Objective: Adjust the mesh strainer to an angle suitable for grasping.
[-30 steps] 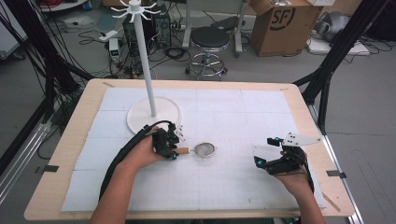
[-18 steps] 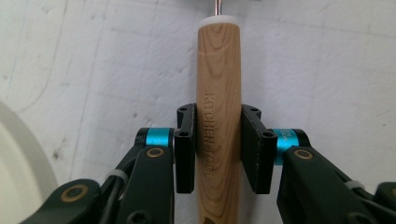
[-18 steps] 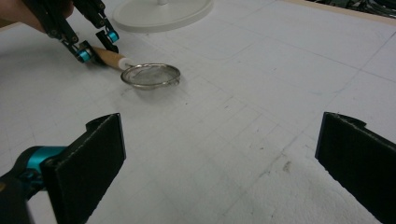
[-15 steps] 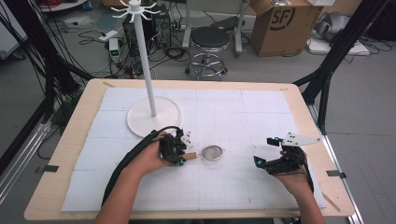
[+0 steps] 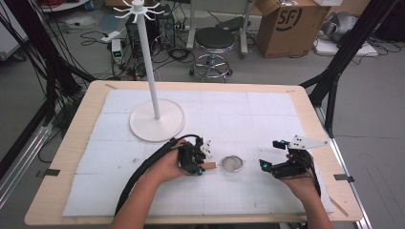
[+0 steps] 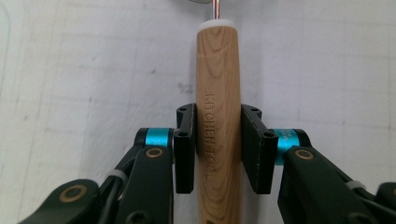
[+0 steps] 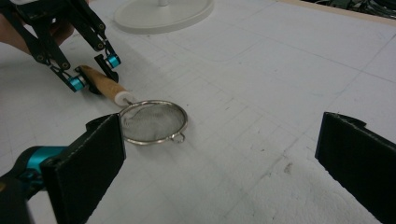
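A small metal mesh strainer [image 5: 233,163] with a wooden handle [image 6: 218,70] lies on the white mat at the front middle of the table. My left gripper [image 5: 203,163] is shut on that handle, with a pad pressed to each side of it. In the right gripper view the strainer bowl [image 7: 152,122] rests on the mat, and the left gripper [image 7: 95,74] holds the handle behind it. My right gripper [image 5: 270,153] hovers open to the right of the strainer, a short gap away. Nothing sits between its wide-apart jaws [image 7: 224,140].
A white stand with a round base [image 5: 157,120] and a tall pole topped with hooks [image 5: 138,7] rises at the back left of the mat. The wooden table edge [image 5: 334,157] runs close to the right hand. A stool [image 5: 215,40] and a cardboard box [image 5: 286,24] stand beyond the table.
My left gripper has carried the strainer to the right and a little nearer the front edge, closer to the right gripper. The right gripper has stayed put.
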A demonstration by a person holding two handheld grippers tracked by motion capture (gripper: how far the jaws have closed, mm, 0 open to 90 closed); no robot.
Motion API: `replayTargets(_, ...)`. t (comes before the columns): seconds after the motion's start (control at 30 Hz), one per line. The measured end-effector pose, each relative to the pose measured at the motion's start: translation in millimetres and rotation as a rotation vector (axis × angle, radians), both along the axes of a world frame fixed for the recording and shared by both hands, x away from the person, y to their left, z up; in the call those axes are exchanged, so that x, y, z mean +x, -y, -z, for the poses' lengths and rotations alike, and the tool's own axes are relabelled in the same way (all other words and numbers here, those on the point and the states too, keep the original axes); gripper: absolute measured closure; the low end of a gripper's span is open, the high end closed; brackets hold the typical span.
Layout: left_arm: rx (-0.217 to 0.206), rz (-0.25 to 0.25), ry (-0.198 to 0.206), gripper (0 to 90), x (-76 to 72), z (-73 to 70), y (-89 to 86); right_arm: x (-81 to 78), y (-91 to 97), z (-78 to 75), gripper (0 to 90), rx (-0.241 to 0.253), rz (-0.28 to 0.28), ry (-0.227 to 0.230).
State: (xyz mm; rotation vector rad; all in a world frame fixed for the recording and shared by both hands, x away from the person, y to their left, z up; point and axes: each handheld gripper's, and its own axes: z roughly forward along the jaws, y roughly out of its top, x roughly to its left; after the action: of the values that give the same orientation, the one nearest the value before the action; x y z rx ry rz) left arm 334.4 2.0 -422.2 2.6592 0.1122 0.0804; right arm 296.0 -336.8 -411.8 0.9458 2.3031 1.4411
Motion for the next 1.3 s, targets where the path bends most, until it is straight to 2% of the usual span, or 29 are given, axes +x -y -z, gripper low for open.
replayTargets(0.3,-0.013,0.067,0.010,67.6,-8.8,0.8,26.0,0.2,0.2,0.1,0.5,0.000,0.000,-0.004)
replayTargets(0.4,-0.035,0.071,0.015,57.7,-12.2,0.7,30.1,0.2,0.5,0.0,0.5,0.002,-0.001,-0.004)
replayTargets(0.5,-0.014,0.047,0.030,52.4,-12.4,-0.4,24.4,0.0,0.7,0.1,0.5,0.002,0.000,-0.004)
replayTargets(0.6,-0.027,0.023,0.015,53.0,-10.8,-1.0,10.9,-0.2,0.5,0.1,0.4,-0.001,-0.001,-0.003)
replayTargets(0.63,-0.018,0.012,0.007,55.4,-10.1,-0.8,3.1,0.0,0.2,0.2,0.5,-0.003,-0.004,0.002)
replayTargets(0.7,-0.008,0.016,-0.003,57.1,-9.5,-0.3,-1.0,0.0,0.2,0.1,0.4,-0.004,-0.004,0.003)
replayTargets(0.8,-0.007,0.032,-0.002,67.0,-11.5,1.7,-4.2,-0.3,-0.9,0.3,0.5,-0.004,-0.001,-0.003)
replayTargets(0.87,-0.007,0.055,0.016,67.9,-13.0,1.4,-1.9,0.4,-1.6,0.8,0.4,-0.011,-0.002,-0.004)
replayTargets(1.1,-0.014,0.066,0.042,69.5,-15.5,0.9,7.1,1.3,-3.5,1.4,0.5,-0.012,-0.005,-0.001)
replayTargets(1.3,-0.024,0.105,0.050,69.4,-19.5,1.5,30.2,1.0,-2.3,0.7,0.5,-0.006,-0.002,-0.002)
